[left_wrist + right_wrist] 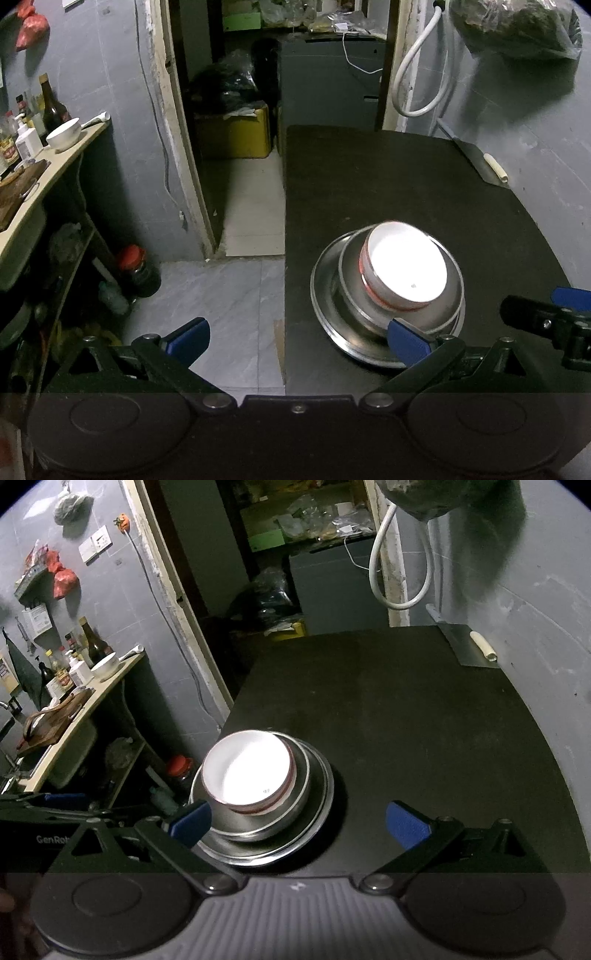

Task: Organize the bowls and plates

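A white bowl with a red band [406, 267] sits inside a steel bowl [354, 295], which rests on a steel plate [328, 321] on the black table [388, 177]. The same stack shows in the right wrist view: white bowl [247, 770], steel bowl [280, 812], steel plate [314, 834]. My left gripper [297, 339] is open and empty, just in front of the stack, its right fingertip over the plate's near rim. My right gripper [297, 821] is open and empty, to the right of the stack. It shows at the right edge of the left wrist view [546, 325].
A cleaver [484, 162] lies at the table's far right corner by the wall. A counter on the left holds a white bowl [64, 133], bottles and a cutting board [18, 184]. A red-lidded jar [138, 271] stands on the floor. An open doorway lies behind.
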{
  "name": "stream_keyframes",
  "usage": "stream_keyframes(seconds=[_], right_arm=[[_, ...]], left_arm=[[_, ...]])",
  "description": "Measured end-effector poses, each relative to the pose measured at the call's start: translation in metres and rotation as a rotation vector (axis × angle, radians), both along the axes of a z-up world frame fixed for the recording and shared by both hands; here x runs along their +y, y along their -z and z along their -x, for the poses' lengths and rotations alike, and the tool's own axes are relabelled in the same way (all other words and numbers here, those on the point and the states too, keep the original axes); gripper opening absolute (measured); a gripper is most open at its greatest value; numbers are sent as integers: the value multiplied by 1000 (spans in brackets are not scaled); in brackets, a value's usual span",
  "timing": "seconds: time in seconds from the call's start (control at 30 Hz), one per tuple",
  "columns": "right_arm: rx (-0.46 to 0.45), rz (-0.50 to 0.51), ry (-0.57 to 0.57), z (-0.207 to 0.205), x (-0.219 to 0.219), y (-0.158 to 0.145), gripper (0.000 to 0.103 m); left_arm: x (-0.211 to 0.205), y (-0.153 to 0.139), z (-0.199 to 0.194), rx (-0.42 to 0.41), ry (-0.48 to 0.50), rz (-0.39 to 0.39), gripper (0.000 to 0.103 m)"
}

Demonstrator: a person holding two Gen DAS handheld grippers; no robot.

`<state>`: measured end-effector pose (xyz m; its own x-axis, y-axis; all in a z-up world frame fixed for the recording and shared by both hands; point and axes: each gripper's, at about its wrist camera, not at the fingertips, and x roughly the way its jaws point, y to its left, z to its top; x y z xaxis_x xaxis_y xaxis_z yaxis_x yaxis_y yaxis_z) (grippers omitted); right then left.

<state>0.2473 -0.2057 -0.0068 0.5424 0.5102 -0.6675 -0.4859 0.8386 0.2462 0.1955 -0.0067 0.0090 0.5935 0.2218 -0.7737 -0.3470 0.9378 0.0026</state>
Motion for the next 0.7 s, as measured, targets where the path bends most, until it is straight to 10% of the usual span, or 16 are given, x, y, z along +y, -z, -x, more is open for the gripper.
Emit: stream_keyframes(seconds=[0.7], right_arm=[[-16,6,54,64,5,-3,103]], left_arm=[[15,-2,55,-17,42,16,102]])
